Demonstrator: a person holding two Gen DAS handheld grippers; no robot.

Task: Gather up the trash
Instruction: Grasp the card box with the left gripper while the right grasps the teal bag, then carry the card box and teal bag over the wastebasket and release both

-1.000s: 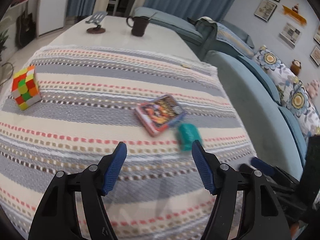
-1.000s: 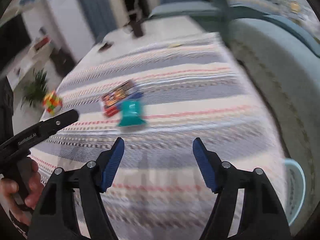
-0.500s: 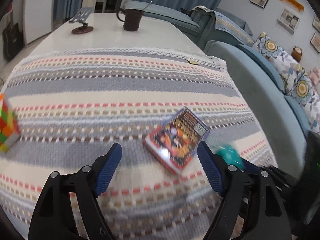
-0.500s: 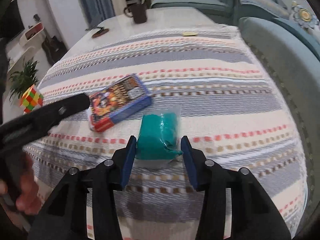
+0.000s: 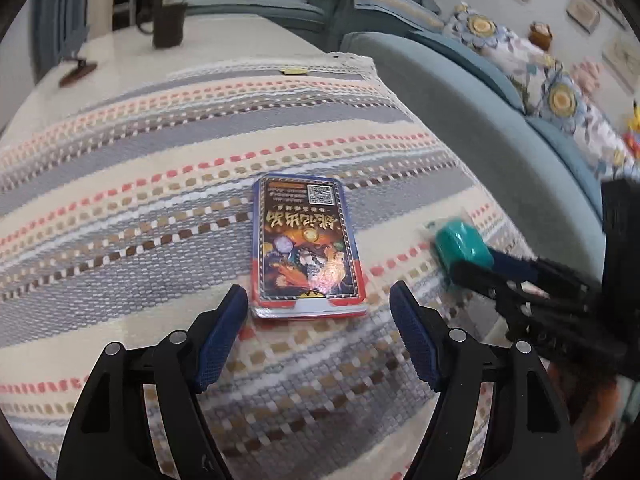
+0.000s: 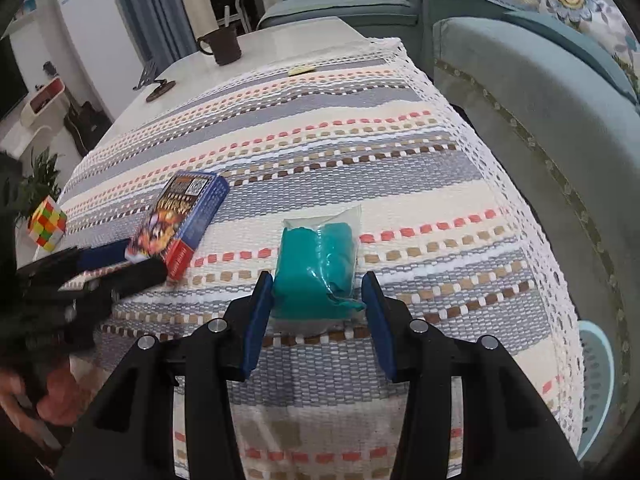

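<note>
Pickup step: right gripper [image 6: 318,296] clamped on the teal packet [image 6: 316,264], frame centre. Left gripper [image 5: 316,312] closing — card box [image 5: 306,256] between, untouched. Next, probably squeeze, then lift both.

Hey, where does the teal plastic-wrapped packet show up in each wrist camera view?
Left wrist view: the teal packet is at the right, beside the other claw's tips.
Right wrist view: the teal packet sits low in the centre, between the right claw's blue pads.
Shared landmark: the colourful card box lying on the striped cloth.
</note>
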